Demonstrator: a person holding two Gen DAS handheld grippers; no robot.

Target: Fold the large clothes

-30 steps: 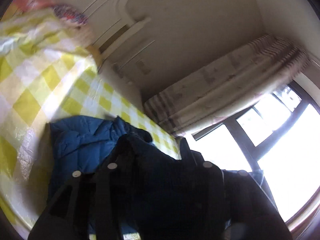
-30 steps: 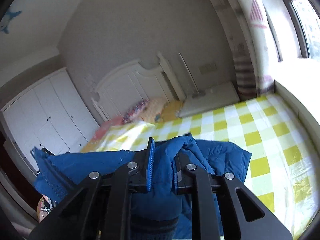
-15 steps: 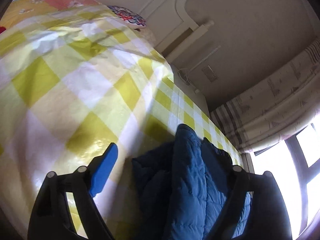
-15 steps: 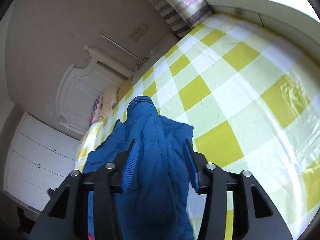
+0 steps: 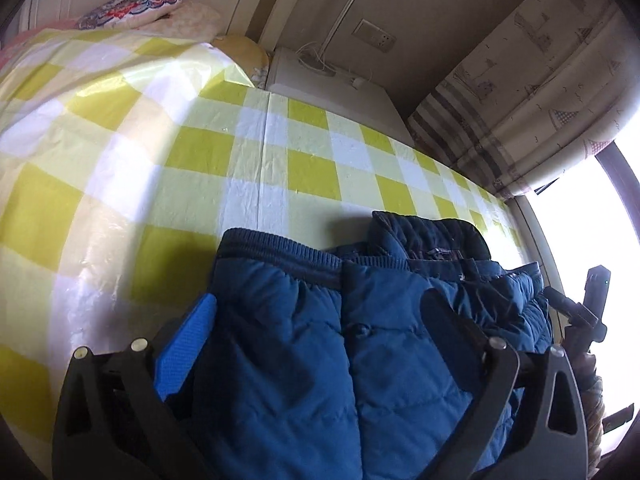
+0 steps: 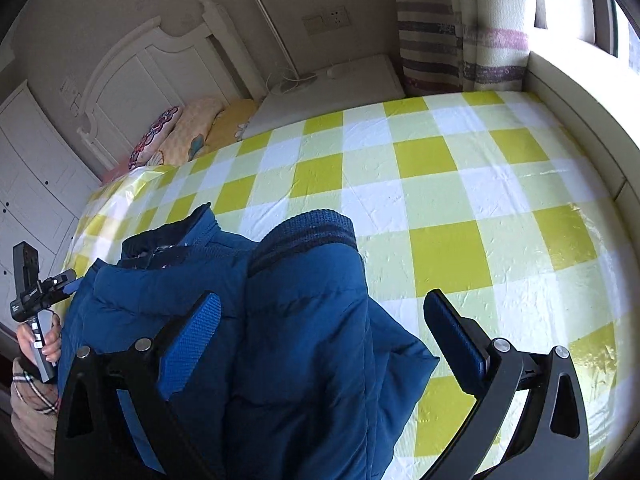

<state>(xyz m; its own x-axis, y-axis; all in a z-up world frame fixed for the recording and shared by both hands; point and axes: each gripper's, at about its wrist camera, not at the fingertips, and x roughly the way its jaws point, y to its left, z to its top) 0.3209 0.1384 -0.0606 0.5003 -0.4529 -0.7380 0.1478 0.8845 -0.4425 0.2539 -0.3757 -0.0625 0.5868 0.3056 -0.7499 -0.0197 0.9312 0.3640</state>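
Note:
A blue padded jacket [image 5: 360,340] lies on the bed, its sleeves folded in so the ribbed cuffs point toward the headboard. It also shows in the right wrist view [image 6: 280,320]. My left gripper [image 5: 320,312] is open, its jaws spread wide over the jacket's left side. My right gripper [image 6: 324,312] is open, its jaws spread over the right sleeve. Neither holds the fabric. The collar [image 5: 424,236] lies between the sleeves.
The bed has a yellow-and-white checked cover [image 6: 440,184]. Pillows [image 6: 180,132] lie by the white headboard [image 6: 140,64]. A white bedside cabinet [image 6: 332,88] and a striped curtain [image 6: 440,28] stand at the far side. A window ledge [image 6: 580,104] runs along the right.
Both grippers have let go of the jacket and opened wide. The jacket, held up a second ago, now lies on the bed with sleeves folded in. Both cameras have tilted down.

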